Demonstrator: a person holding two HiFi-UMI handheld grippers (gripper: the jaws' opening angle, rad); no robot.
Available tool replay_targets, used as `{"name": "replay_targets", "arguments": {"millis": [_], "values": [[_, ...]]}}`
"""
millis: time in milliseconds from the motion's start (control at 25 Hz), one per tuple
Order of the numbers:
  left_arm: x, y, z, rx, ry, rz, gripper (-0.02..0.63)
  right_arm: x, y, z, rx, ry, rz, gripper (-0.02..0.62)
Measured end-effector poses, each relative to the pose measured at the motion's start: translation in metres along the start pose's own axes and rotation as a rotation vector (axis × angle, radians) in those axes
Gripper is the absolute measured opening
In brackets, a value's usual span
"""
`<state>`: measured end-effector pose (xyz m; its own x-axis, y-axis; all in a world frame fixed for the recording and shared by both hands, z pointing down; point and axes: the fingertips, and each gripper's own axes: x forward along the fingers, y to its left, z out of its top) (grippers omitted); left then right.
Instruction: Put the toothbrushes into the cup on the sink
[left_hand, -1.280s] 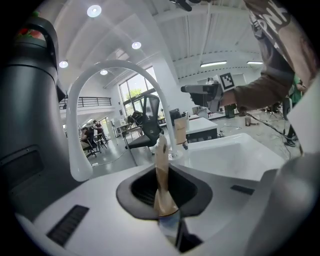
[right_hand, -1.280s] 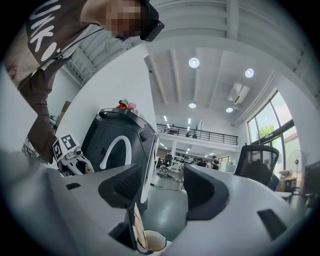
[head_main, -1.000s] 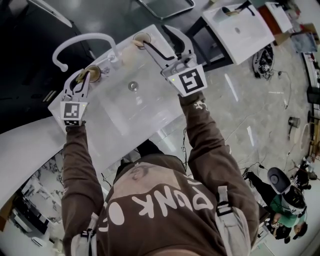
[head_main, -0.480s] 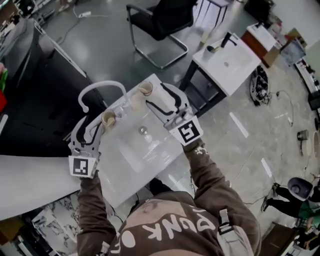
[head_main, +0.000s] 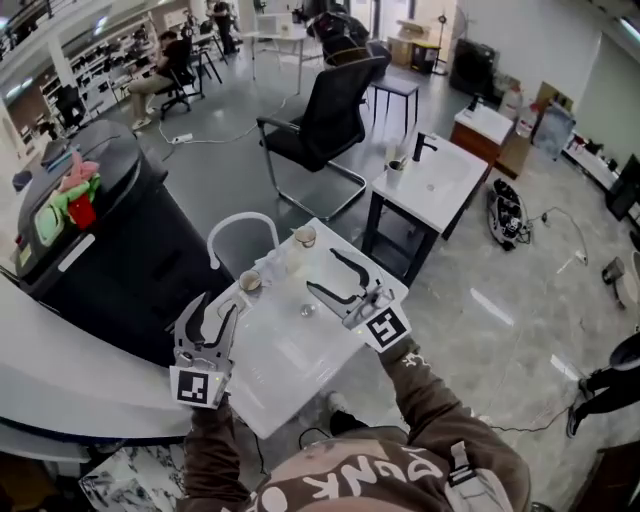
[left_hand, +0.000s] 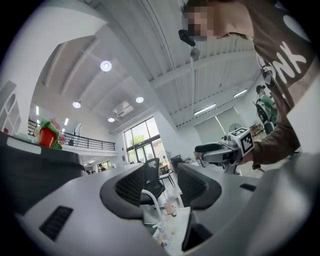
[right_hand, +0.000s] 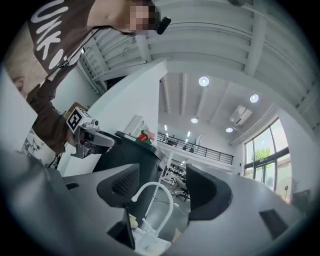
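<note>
The white sink (head_main: 290, 350) carries a white arched faucet (head_main: 243, 232) and two tan cups, one by the faucet (head_main: 250, 283) and one at the far corner (head_main: 304, 237). What the cups hold is too small to tell. My left gripper (head_main: 220, 306) hovers over the sink's left edge, just short of the near cup, open and empty. My right gripper (head_main: 322, 272) hangs over the basin to the right; its jaws are opening with nothing between them. The left gripper view looks past its jaws (left_hand: 167, 182) at the faucet (left_hand: 152, 200) and a cup (left_hand: 171, 207). The right gripper (right_hand: 160, 187) faces the faucet (right_hand: 155, 192).
A black office chair (head_main: 330, 120) stands beyond the sink. A second white sink on a black stand (head_main: 430, 185) is at the right rear. A large black bin (head_main: 100, 220) and a white counter (head_main: 60, 370) flank the left. Cables lie on the grey floor.
Both grippers have drawn back from the cups toward the person. The left jaws have opened. The head view has lifted and takes in much more of the room.
</note>
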<state>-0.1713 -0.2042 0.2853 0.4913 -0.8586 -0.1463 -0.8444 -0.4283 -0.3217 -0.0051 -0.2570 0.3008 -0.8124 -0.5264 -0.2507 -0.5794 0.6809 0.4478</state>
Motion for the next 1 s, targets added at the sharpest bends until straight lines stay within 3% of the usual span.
{"name": "replay_targets", "arguments": {"millis": [120, 240, 400, 560, 760, 1000], "values": [[-0.060, -0.025, 0.021, -0.012, 0.019, -0.049, 0.193, -0.032, 0.055, 0.041, 0.060, -0.002, -0.036, 0.281], [-0.123, -0.043, 0.033, -0.008, 0.052, -0.077, 0.193, -0.067, 0.114, 0.062, 0.094, 0.124, -0.056, 0.278], [-0.179, -0.048, 0.077, 0.027, -0.064, -0.084, 0.193, -0.078, 0.176, 0.109, 0.042, 0.108, -0.047, 0.275], [-0.223, -0.067, 0.090, 0.023, -0.076, -0.114, 0.193, -0.098, 0.225, 0.141, 0.019, 0.102, -0.046, 0.273], [-0.250, -0.082, 0.095, 0.005, -0.073, -0.122, 0.193, -0.121, 0.253, 0.154, -0.014, 0.142, -0.037, 0.265], [-0.250, -0.097, 0.101, -0.004, -0.058, -0.110, 0.193, -0.138, 0.246, 0.163, -0.002, 0.115, -0.056, 0.208]]}}
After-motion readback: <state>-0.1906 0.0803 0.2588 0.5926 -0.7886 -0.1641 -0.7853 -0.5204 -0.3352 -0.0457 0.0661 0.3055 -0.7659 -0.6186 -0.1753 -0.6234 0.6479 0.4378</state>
